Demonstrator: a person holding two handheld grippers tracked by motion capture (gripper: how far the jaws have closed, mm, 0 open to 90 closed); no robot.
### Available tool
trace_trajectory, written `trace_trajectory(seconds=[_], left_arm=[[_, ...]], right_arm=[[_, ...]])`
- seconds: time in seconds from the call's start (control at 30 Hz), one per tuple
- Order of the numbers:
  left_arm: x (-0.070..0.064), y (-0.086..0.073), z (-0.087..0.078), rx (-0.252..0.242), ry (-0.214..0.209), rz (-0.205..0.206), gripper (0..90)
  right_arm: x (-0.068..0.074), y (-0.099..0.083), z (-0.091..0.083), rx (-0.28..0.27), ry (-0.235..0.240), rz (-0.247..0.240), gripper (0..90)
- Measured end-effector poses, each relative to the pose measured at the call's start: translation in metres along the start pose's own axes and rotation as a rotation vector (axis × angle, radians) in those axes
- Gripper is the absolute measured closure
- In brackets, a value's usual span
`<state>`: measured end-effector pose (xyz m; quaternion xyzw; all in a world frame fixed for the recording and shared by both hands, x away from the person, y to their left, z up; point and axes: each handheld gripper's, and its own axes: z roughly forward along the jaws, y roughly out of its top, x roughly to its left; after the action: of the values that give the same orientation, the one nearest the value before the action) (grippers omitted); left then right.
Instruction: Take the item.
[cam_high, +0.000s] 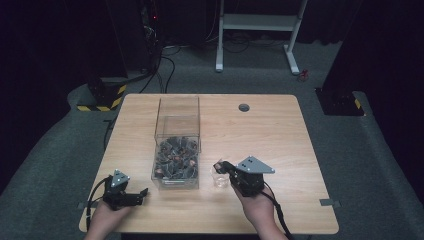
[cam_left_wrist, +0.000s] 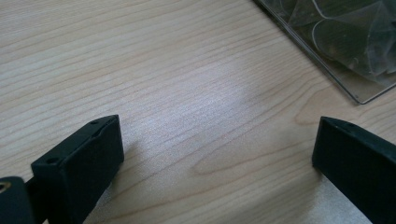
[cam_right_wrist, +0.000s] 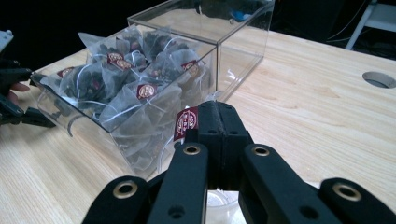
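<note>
A clear plastic box (cam_high: 177, 131) stands mid-table, its near half heaped with pyramid tea bags (cam_right_wrist: 122, 88) bearing red tags. My right gripper (cam_high: 220, 165) sits just right of the box's near corner, above a small clear cup (cam_high: 219, 180). Its jaws are shut, with a red tea bag tag (cam_right_wrist: 187, 122) pinched at their tip. The bag below is hidden by the gripper, and the cup's rim (cam_right_wrist: 219, 199) peeks out underneath. My left gripper (cam_high: 142, 194) rests low over the table left of the box, open with bare wood between its fingers (cam_left_wrist: 79, 163). It also appears from the right gripper view (cam_right_wrist: 18, 95).
The box's far half (cam_right_wrist: 233, 42) holds no bags. A round cable hole (cam_high: 244, 107) sits in the table's far side. Bare wood spreads right of the box. The box's corner (cam_left_wrist: 359, 95) lies just ahead of the left jaws. A white desk frame (cam_high: 257, 22) stands beyond the table.
</note>
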<state>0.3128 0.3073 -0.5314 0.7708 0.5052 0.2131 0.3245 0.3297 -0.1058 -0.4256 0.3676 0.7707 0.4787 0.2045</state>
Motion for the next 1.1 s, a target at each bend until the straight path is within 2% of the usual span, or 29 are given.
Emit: trace_trajectory(seconds=[0.2, 0.63, 0.83, 1.1], left_arm=[[0.0, 0.0, 0.0, 0.0, -0.001, -0.002, 2.3], [0.0, 0.0, 0.0, 0.0, 0.0, 0.0, 2.3], [0.0, 0.0, 0.0, 0.0, -0.001, -0.002, 2.3], [0.0, 0.0, 0.0, 0.0, 0.0, 0.0, 2.3]], right_arm=[[0.001, -0.006, 0.004, 0.02, 0.001, -0.008, 90.0], [-0.002, -0.018, 0.016, 0.068, 0.005, 0.007, 90.0], [-0.001, -0.016, 0.019, 0.064, 0.017, 0.012, 82.9], [0.001, -0.012, 0.017, 0.044, 0.021, 0.011, 79.9]])
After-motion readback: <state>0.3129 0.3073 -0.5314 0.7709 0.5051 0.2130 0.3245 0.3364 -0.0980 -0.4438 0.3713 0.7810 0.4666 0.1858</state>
